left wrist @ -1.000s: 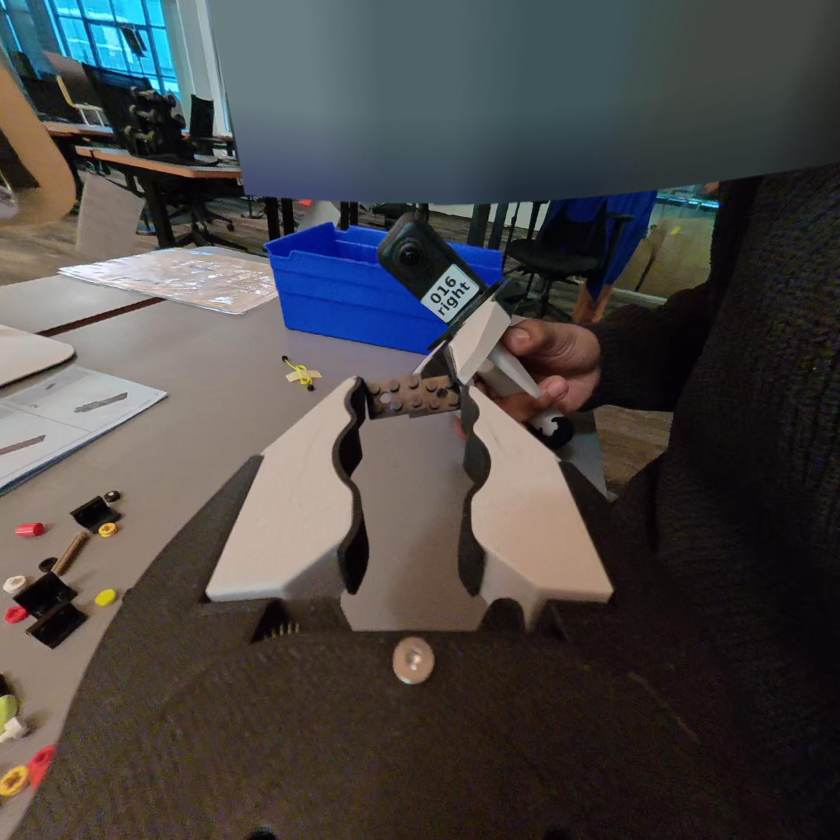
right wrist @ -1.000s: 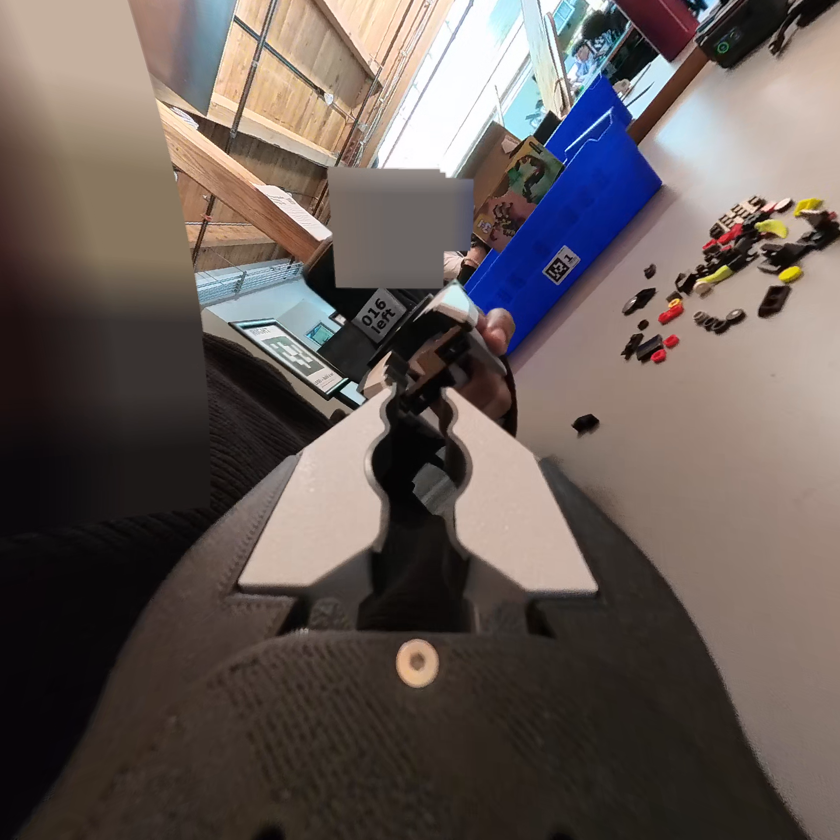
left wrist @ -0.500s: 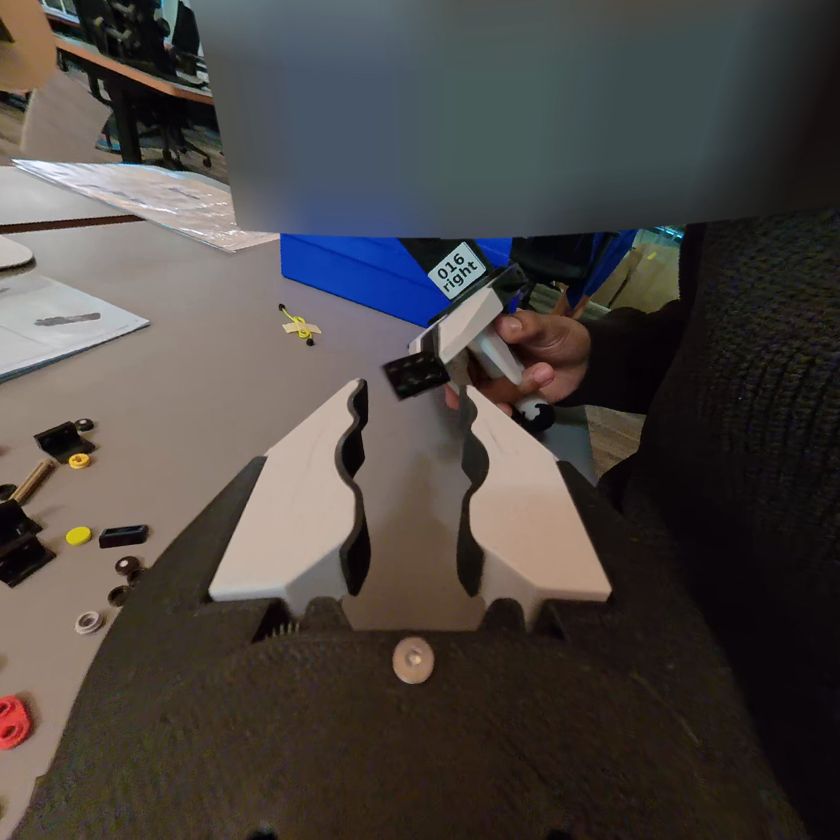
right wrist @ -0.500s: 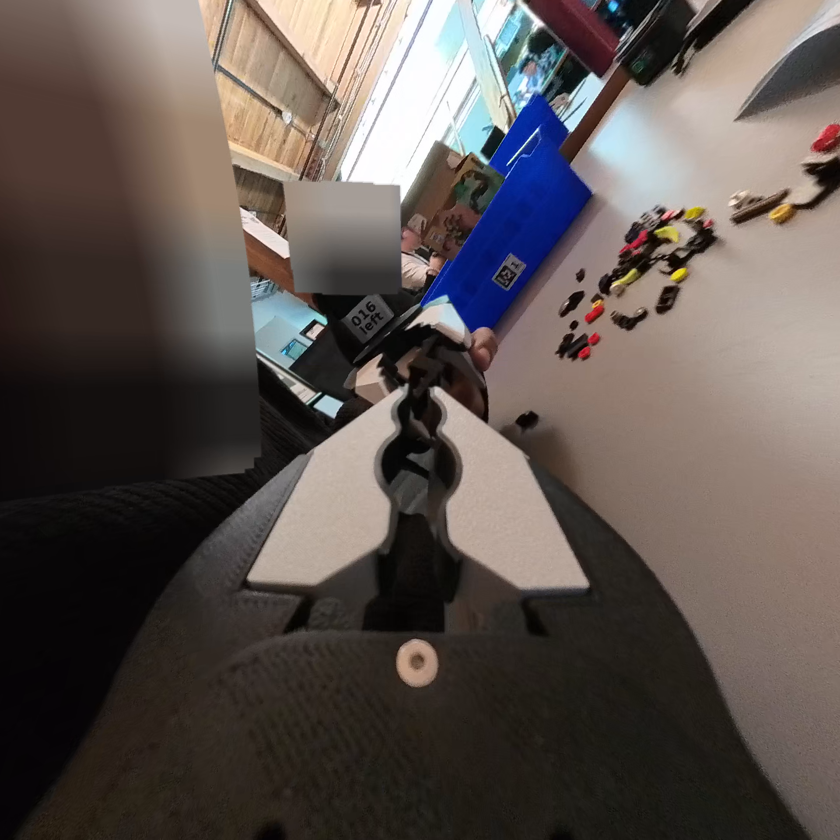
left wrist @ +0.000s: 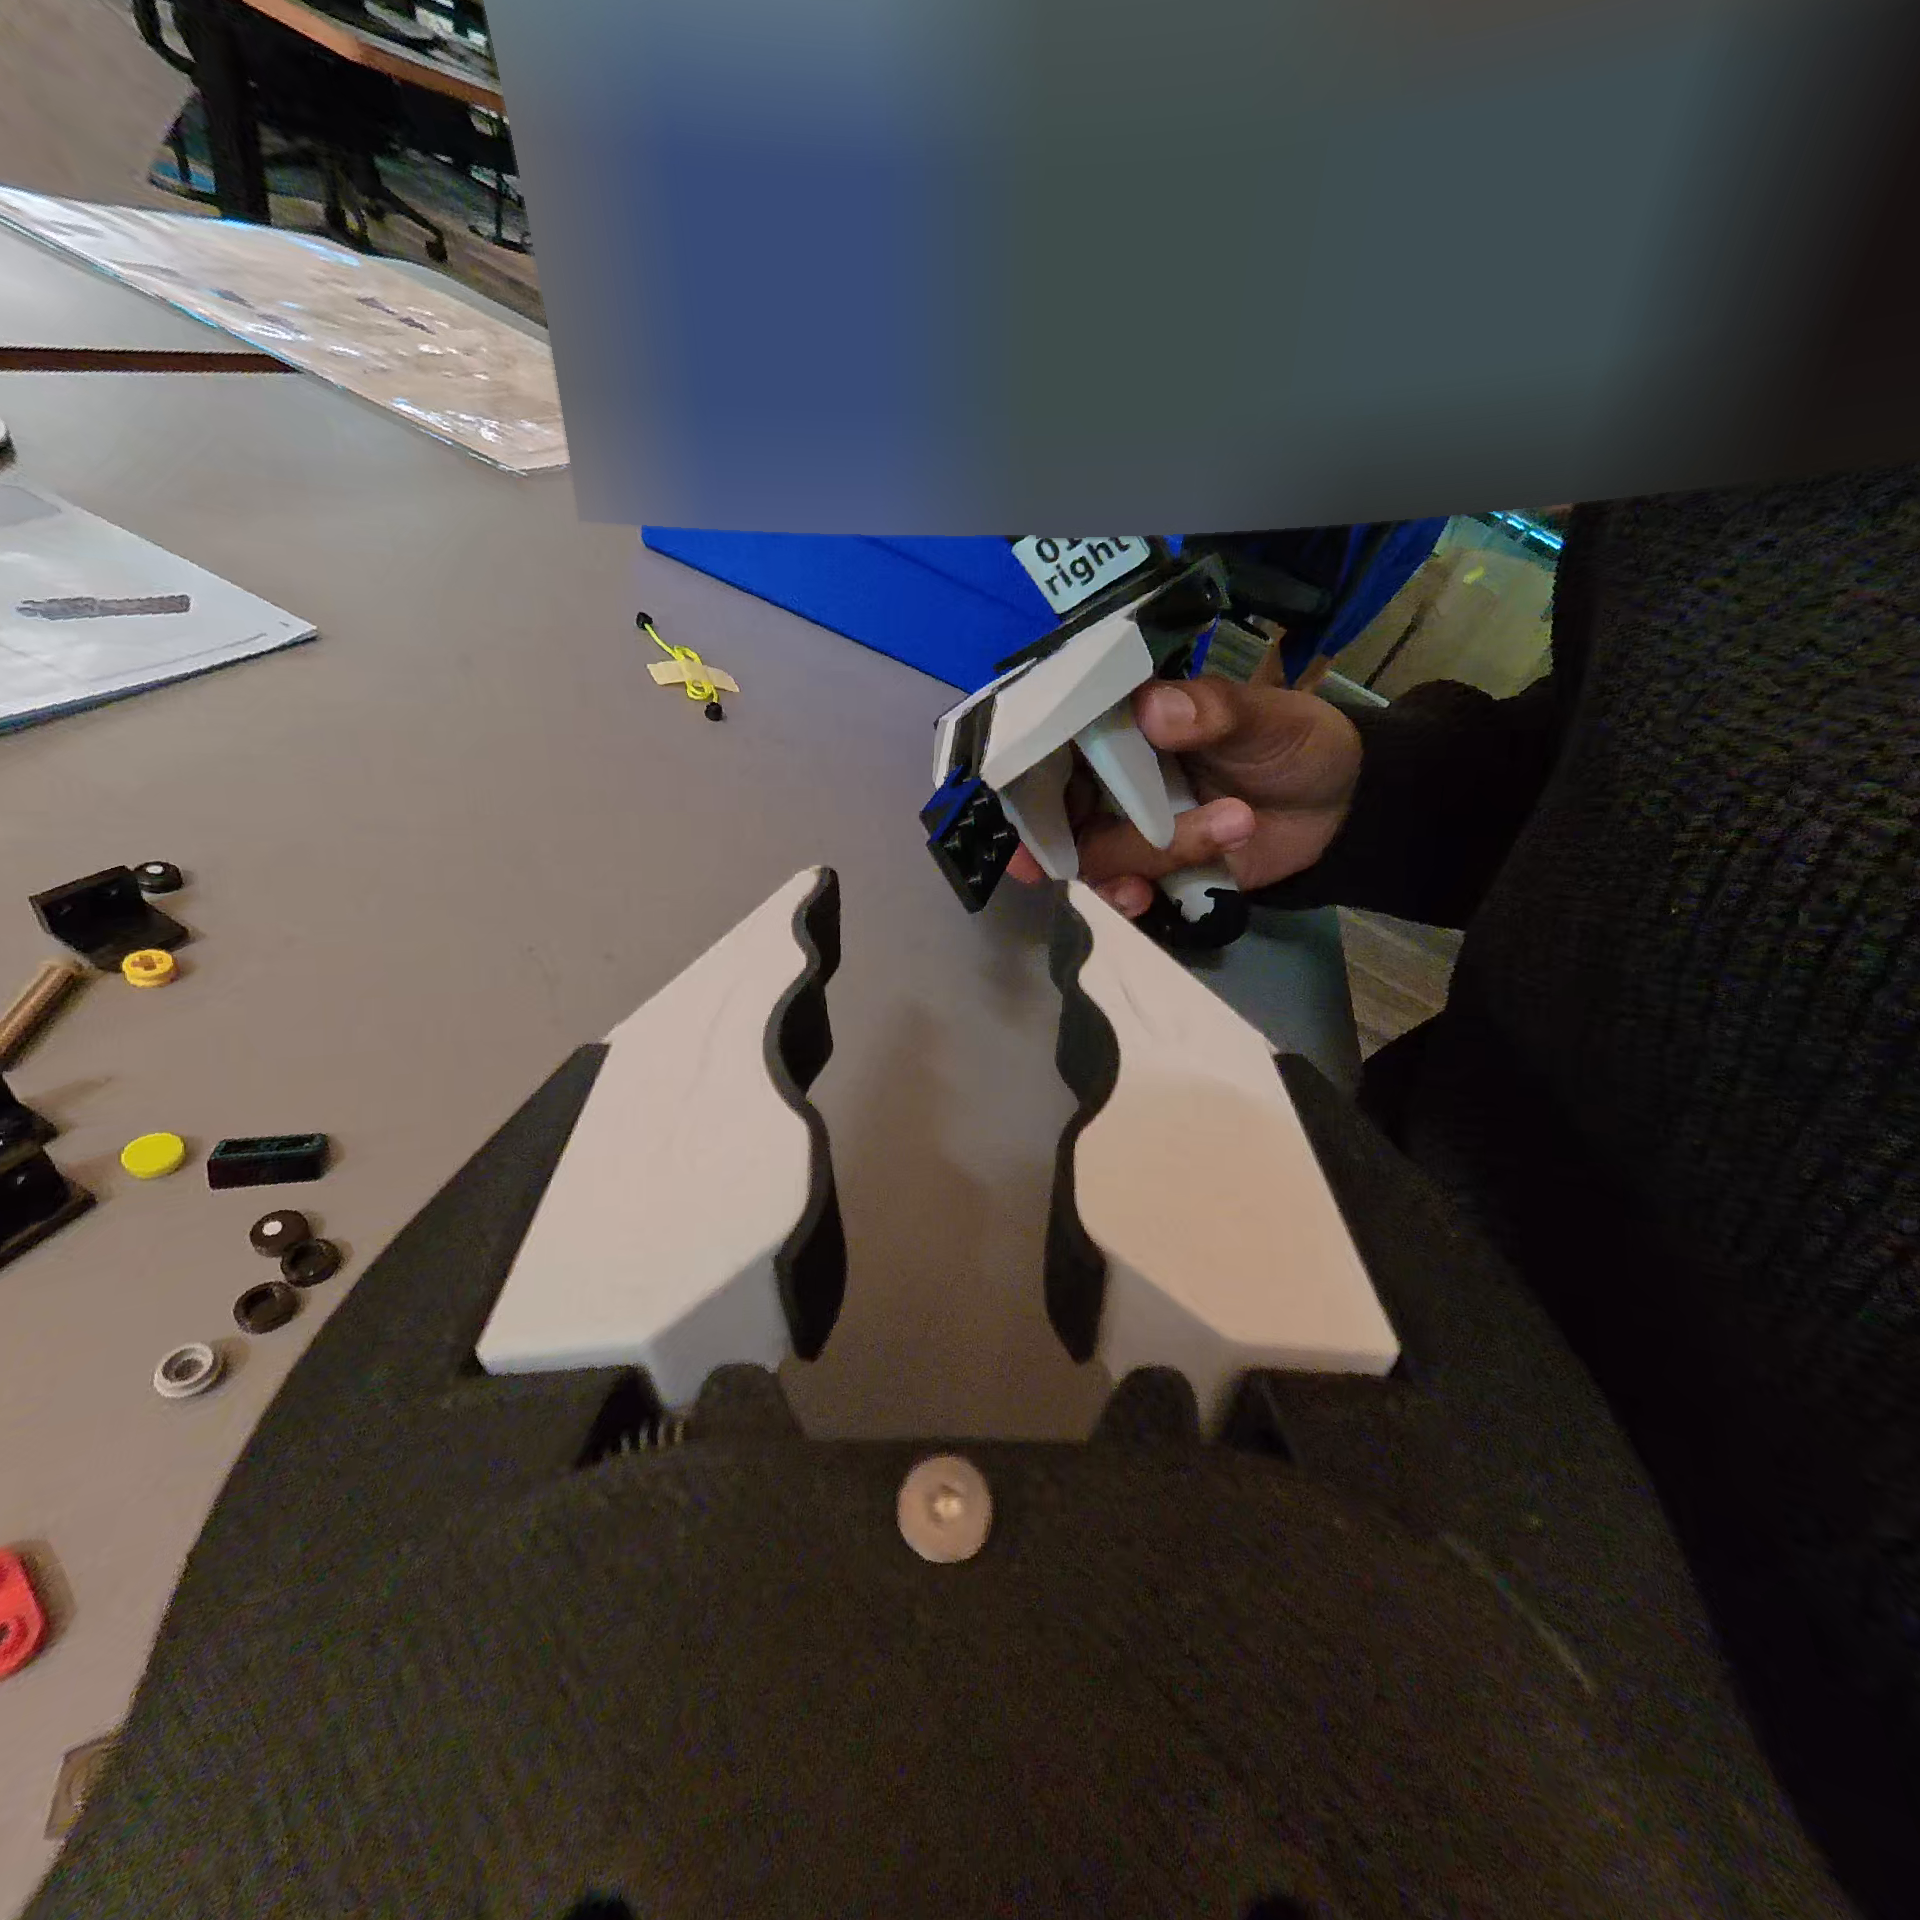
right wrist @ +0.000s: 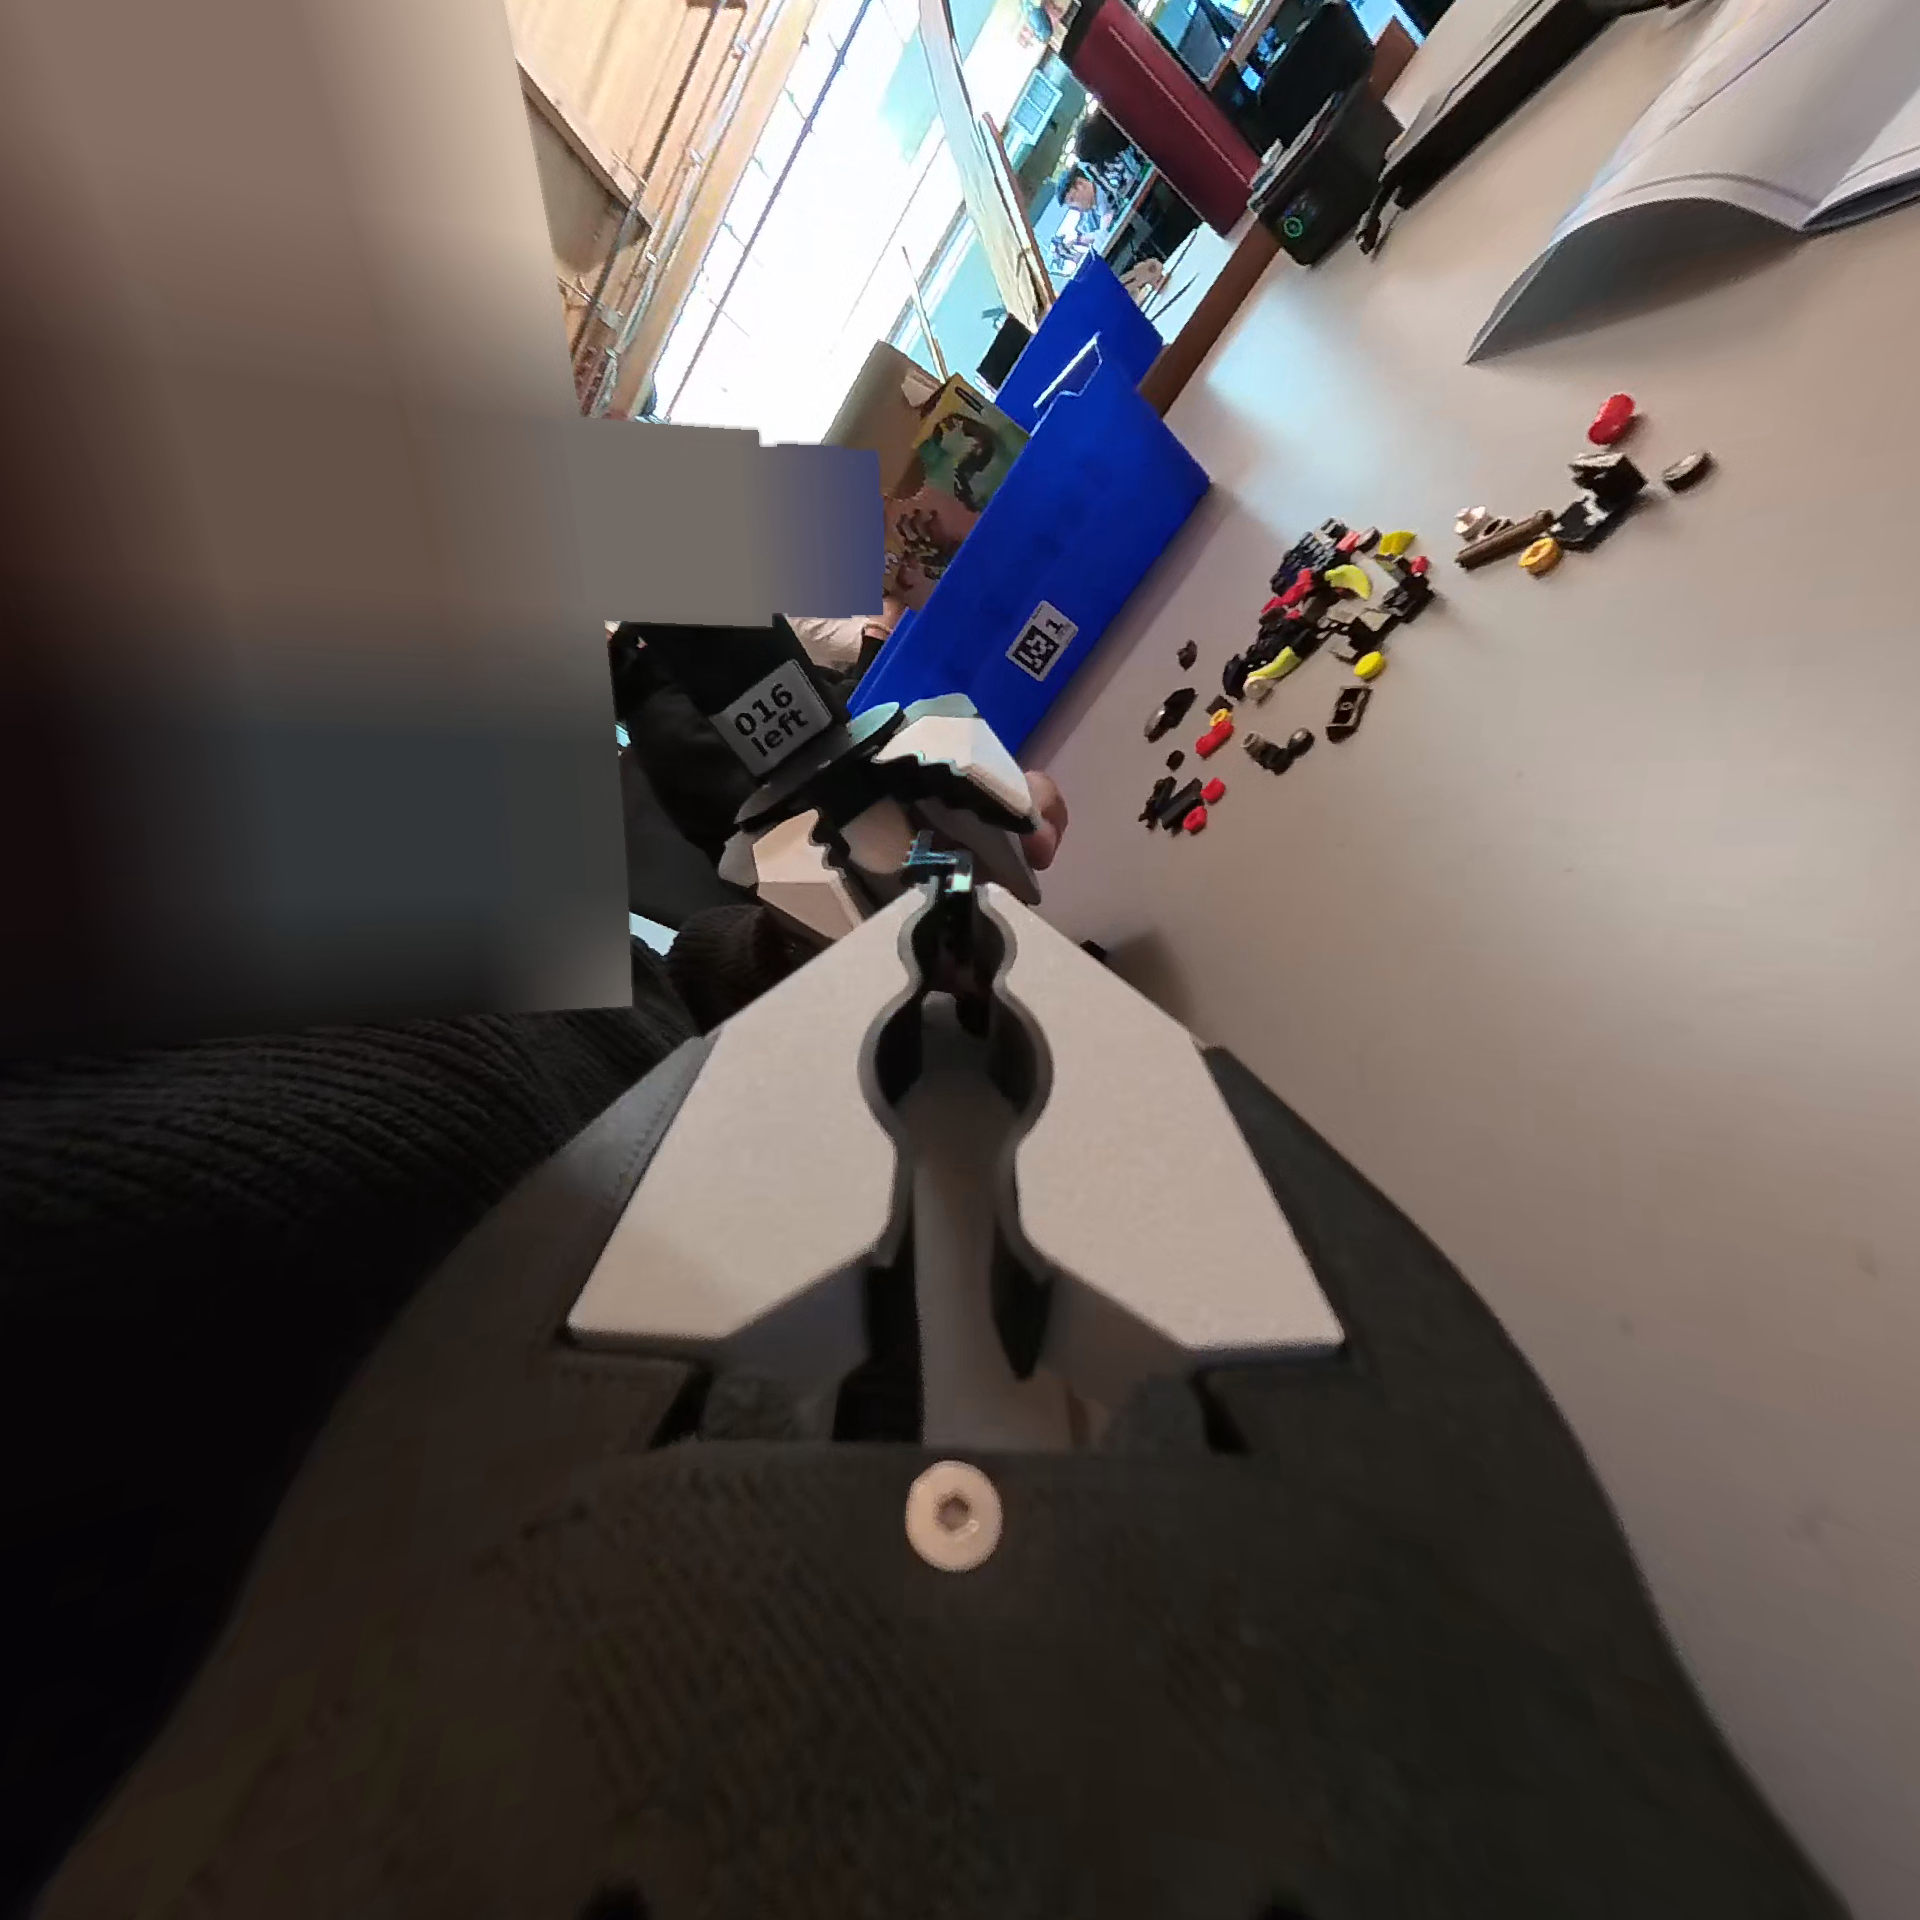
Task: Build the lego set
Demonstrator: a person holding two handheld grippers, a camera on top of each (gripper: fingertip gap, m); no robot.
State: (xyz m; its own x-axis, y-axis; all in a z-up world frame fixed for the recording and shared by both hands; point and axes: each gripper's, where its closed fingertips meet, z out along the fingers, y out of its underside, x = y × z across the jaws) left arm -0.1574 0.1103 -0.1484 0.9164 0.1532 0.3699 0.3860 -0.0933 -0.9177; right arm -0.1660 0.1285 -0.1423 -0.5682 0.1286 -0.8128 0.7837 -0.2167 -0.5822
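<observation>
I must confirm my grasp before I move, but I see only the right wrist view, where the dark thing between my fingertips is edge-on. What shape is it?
Observer: In the left wrist view, the right gripper pinches a flat, square black plastic plate.
Operator: Does the left gripper hold something?
Observer: No. The left gripper is open, with only the grey table between its fingers.
Operator: What lies ahead of it?
Observer: A yellow-green cord with tape, lying on the table.

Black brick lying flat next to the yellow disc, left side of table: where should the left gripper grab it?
Probably the black brick's two long sides, coming from above with the open left gripper. It lies flat on the table, and the yellow disc crowds one short end.
</observation>
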